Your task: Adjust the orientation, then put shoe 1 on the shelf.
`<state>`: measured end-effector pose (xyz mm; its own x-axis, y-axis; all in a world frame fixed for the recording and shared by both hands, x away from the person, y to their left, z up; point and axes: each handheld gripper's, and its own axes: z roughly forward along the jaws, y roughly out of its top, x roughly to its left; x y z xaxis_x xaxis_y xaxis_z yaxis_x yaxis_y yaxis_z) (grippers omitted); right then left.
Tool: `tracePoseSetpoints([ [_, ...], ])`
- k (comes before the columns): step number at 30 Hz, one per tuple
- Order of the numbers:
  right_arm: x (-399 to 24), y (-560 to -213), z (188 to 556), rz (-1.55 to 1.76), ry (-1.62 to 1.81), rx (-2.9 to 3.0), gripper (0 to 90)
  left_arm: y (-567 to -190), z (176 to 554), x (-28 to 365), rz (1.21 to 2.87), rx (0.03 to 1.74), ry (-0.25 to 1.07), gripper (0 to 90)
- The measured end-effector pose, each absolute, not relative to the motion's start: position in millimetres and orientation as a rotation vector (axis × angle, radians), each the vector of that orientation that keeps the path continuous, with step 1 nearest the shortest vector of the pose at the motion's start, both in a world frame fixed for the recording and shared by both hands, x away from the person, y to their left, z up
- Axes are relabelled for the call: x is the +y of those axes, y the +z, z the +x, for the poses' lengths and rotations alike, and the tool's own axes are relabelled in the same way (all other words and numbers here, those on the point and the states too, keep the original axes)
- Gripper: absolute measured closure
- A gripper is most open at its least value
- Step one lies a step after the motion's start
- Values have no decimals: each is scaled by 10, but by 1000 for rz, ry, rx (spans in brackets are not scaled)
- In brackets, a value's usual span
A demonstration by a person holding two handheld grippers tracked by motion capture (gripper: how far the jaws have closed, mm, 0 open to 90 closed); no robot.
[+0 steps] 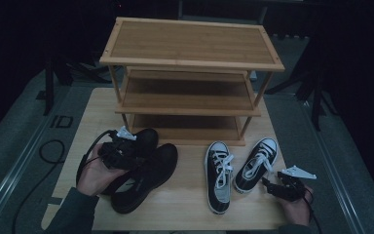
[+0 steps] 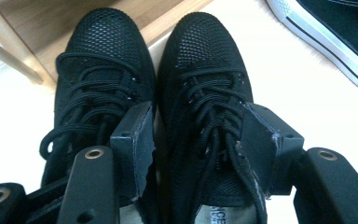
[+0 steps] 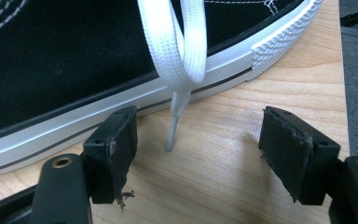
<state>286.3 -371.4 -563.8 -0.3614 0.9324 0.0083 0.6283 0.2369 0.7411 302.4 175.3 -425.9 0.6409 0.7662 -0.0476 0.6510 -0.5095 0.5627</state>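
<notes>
At the near edge of a pale wooden table (image 1: 185,204), two forearms are seen entering from below, each hand holding a black two-jaw gripper. The left gripper (image 1: 119,151) is held over a pair of black mesh lace-up shoes (image 1: 143,170) lying side by side at the table's left. In the left gripper view its jaws are spread, one pad in the gap between the two shoes and the other at the outer side of the right-hand shoe (image 2: 205,93), so that the laced tongue of that shoe is straddled; neither pad can be seen pressing on it, and the shoe rests on the table. The right gripper (image 1: 268,184) is held low at the table's right near corner, its jaws released and wide apart over bare wood, with nothing between them. Just beyond it a black canvas sneaker with white sole (image 1: 255,163) is set, and a white lace end (image 3: 172,135) hangs to the table between the pads. A second matching sneaker (image 1: 219,175) lies beside it, towards the middle. Farther back, a three-tier bamboo shoe rack (image 1: 190,73) stands on the table, its shelves bare. Grey carpeted floor (image 1: 19,126) and a black cable (image 1: 48,151) are seen around the table; the room behind is dark.
</notes>
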Motion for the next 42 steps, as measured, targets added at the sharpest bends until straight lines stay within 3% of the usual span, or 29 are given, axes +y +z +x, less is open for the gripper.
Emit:
tracePoseSetpoints([
  [26, -3714, -5638, 2863, 1427, 927, 2078, 276, -4198, 2985, 1924, 2314, 1139, 309, 453],
  [42, -3714, -5638, 2863, 1427, 926, 2077, 276, -4222, 2984, 1969, 2351, 1139, 271, 396],
])
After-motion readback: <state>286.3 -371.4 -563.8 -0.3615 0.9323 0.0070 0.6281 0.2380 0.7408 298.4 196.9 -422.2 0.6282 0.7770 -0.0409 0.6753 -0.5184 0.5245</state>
